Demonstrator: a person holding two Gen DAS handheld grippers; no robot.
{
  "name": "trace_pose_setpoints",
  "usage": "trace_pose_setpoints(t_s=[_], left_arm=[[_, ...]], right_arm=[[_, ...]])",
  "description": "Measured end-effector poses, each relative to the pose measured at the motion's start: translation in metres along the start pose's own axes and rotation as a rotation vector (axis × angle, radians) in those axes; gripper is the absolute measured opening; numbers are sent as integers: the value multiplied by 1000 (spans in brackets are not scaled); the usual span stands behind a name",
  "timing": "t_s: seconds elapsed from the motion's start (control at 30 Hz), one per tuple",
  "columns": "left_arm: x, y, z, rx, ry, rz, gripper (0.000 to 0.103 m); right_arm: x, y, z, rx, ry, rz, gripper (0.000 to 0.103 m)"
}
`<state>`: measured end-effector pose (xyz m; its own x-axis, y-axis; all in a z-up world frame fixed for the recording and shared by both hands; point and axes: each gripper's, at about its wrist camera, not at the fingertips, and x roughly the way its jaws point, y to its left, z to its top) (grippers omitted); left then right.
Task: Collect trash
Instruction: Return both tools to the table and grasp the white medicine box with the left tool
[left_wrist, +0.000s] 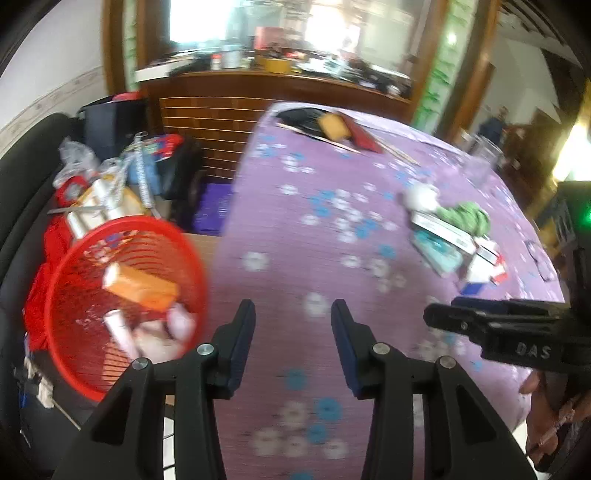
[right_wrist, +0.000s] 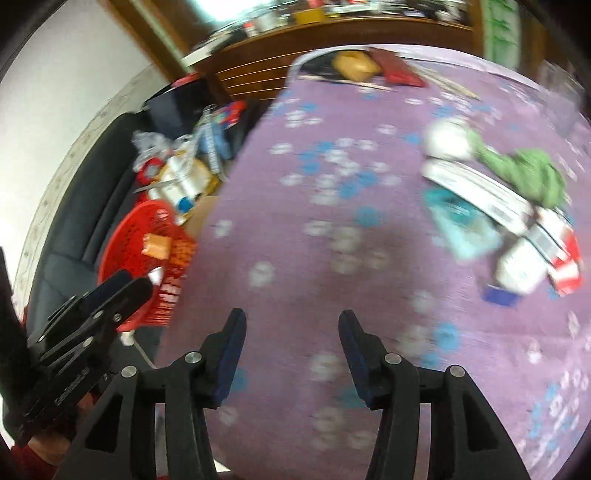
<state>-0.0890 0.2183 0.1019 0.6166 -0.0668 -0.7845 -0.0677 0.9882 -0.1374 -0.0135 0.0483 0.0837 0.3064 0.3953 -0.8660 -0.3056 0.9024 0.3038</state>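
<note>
Over purple floral tablecloth (left_wrist: 295, 229), both tongs (left_wrist: 293, 325) (right_wrist: 292, 332) apart, empty, red basket (left_wrist: 66, 295) left, wooden counter (left_wrist: 258, 96) behind

White wall (left_wrist: 48, 55), dark sofa (right_wrist: 92, 177), wooden counter (left_wrist: 258, 99) behind purple-clothed table (left_wrist: 295, 229).

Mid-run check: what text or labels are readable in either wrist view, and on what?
"DAS": raised letters on the side of the right gripper, seen from the left wrist.
Boxes and packets on the purple tablecloth: print blurred, unreadable.
Orange box in the red basket: no legible print.
</note>
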Motion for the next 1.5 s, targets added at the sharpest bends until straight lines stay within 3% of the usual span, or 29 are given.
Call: trace_pose_setpoints(t_s=[0.33,0.67,0.83,1.03,1.23,1.37,1.5], left_arm=[[25,-100,-15,143,73,-105,43],[48,-178,-11,252,79,-140,47],[65,-212,0,336,56,-115,53],[96,-247,22,428,53,-89,53],[124,-276,31,489,88,-117,53],[145,-286,31,487,120,-112,52],[157,-286,32,457,134,-114,43]], right_arm=[[-40,-111,-28,174,-28,-85,56],[-69,-178,-52,251,-36,-145,57],[-84,-205,-65,292,-51,-154,58],[-100,-228,-79,330,-67,-164,59],[-112,-245,-92,361,-70,-180,59],[-117,-256,-96,379,-71,-188,59],[-119,-261,-93,379,-75,-192,59]])
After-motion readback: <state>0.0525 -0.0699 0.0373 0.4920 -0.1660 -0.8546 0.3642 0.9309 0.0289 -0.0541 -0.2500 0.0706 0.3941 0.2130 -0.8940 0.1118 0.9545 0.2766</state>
